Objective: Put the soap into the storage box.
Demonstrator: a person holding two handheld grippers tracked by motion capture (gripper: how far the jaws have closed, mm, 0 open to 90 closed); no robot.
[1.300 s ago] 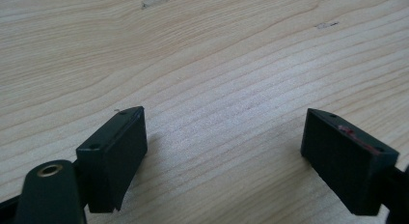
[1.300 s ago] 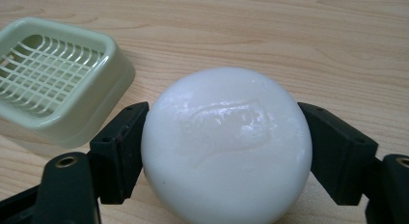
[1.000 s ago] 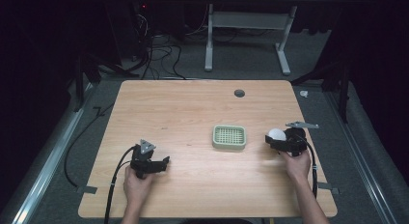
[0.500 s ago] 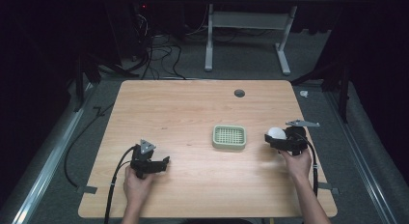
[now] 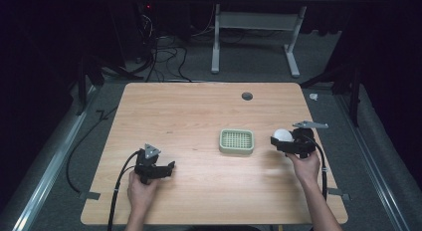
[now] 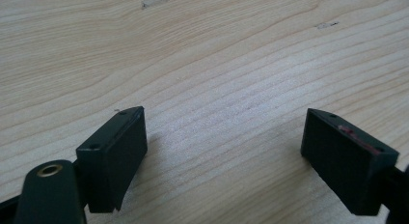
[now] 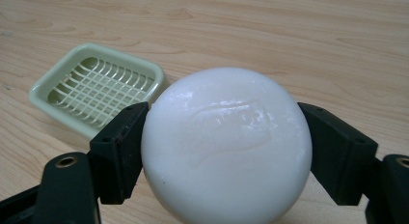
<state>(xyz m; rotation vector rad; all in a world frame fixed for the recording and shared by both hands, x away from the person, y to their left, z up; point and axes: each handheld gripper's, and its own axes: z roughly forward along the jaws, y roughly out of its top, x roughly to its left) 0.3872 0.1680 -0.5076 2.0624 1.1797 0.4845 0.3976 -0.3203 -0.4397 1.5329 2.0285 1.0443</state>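
A wooden table (image 5: 209,116) stands in a dark room. The white oval soap (image 7: 226,144) is clamped between the right gripper (image 5: 281,142) fingers, long axis spanning them, embossed face up, just right of the green soap dish (image 5: 237,142). The left gripper (image 5: 166,169) rests near the table's front left, fingers spread apart on nothing.

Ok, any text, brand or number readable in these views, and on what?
Soap bar held in the right gripper: an embossed mark on its face, too shallow and blurred to read.
Green soap dish, table, left gripper: no text visible.
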